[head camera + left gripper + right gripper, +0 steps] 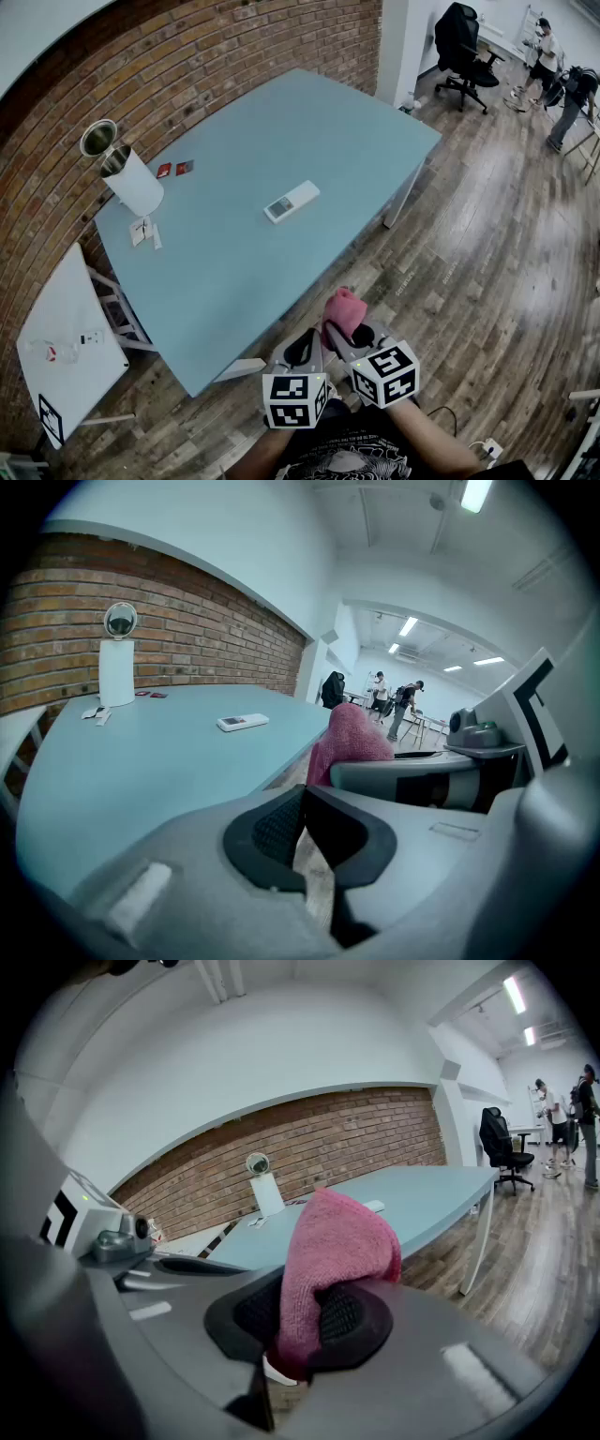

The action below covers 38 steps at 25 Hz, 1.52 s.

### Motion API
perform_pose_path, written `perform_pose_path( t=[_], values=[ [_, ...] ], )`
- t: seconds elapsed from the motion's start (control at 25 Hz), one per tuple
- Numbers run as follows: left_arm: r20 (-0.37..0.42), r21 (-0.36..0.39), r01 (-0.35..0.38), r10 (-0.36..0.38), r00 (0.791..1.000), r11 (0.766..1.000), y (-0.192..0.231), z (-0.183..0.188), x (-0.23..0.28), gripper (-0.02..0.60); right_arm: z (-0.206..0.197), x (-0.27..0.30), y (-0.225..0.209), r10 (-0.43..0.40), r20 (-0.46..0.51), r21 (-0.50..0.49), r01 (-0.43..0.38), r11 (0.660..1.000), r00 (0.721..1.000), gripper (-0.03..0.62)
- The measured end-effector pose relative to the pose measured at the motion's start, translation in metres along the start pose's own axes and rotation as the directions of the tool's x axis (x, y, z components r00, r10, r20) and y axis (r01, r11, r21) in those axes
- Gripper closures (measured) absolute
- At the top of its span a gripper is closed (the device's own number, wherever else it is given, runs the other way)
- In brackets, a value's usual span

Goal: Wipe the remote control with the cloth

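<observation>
Pinching cloth (pixel 333 1241) in right gripper (pixel 300 1321), with left gripper (pixel 302 832) pressed together on nothing; wiping not yet begun. Next: carry cloth toward 11 o'clock to remote control (pixel 292 202), flat on table (pixel 309 122), well apart.

The remote control (pixel 292 202) lies near the middle of the table (pixel 281 122), well apart from the cylinder (pixel 131 178) standing at its left end by the brick wall (pixel 187 66). Off the near edge, the left gripper (pixel 305 349) and right gripper (pixel 345 336) sit side by side, with the cloth (pixel 344 311) in the right one's jaws.
</observation>
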<state>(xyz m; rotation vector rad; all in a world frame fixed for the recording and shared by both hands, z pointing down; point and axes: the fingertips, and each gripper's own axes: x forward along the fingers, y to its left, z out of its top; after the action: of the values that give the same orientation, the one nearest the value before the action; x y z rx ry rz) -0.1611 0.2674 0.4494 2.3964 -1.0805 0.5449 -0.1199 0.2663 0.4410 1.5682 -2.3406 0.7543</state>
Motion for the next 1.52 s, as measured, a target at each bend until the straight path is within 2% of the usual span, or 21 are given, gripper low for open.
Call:
perform_pose_path(
  t=[0.44,0.84,1.52],
  values=[
    [0.005,-0.007,-0.011,0.011,1.0,1.0,0.023,0.007,0.0,0.581,0.007,0.016,0.008,0.009,0.009,0.018,-0.009,1.0,1.0,0.531],
    [-0.003,0.014,-0.015,0.015,1.0,1.0,0.028,0.016,0.02,0.581,0.018,0.032,-0.006,0.022,0.023,0.028,-0.023,0.999,0.999,0.531],
    [-0.019,0.011,-0.112,0.112,0.994,0.994,0.061,0.055,0.082,0.581,0.062,0.095,-0.054,0.124,0.016,0.028,-0.124,0.992,0.992,0.531]
  ],
)
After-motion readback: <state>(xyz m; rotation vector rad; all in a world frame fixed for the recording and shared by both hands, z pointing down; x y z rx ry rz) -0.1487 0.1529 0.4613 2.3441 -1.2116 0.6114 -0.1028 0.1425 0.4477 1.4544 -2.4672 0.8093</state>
